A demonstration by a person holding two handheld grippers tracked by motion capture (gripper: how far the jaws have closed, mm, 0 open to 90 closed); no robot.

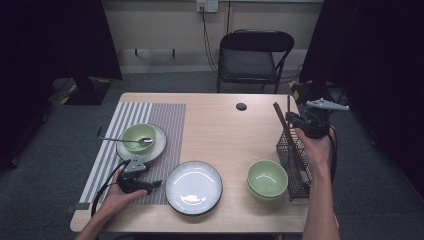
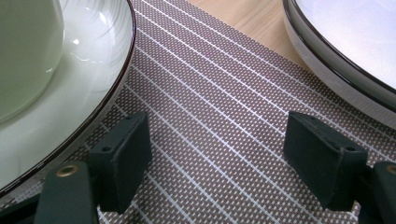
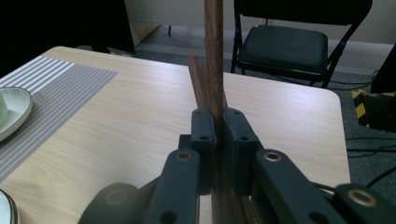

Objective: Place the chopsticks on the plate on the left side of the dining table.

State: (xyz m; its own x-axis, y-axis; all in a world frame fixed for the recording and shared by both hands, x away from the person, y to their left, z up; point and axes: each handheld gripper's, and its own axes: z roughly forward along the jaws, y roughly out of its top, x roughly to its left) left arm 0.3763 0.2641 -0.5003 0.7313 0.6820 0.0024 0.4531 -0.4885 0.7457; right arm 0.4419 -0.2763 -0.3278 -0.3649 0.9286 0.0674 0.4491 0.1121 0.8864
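Observation:
A dark wooden chopstick (image 3: pixel 214 51) stands upright between the pads of my right gripper (image 3: pixel 218 128), which is shut on it. Another chopstick (image 3: pixel 198 81) leans just behind. In the high view my right gripper (image 1: pixel 290 120) is over the far end of a black wire cutlery basket (image 1: pixel 295 167) at the table's right edge, with the chopsticks (image 1: pixel 277 114) rising from it. My left gripper (image 1: pixel 154 184) rests low on the striped placemat (image 1: pixel 167 120), open with nothing between its jaws (image 2: pixel 219 140).
A green bowl (image 1: pixel 138 136) with a spoon (image 1: pixel 122 140) sits on a pale plate (image 2: pixel 93 70) on the placemat. A white dark-rimmed plate (image 1: pixel 194 187) lies at the front centre, and stacked green bowls (image 1: pixel 267 178) stand beside the basket. A black chair (image 1: pixel 252 57) stands behind the table.

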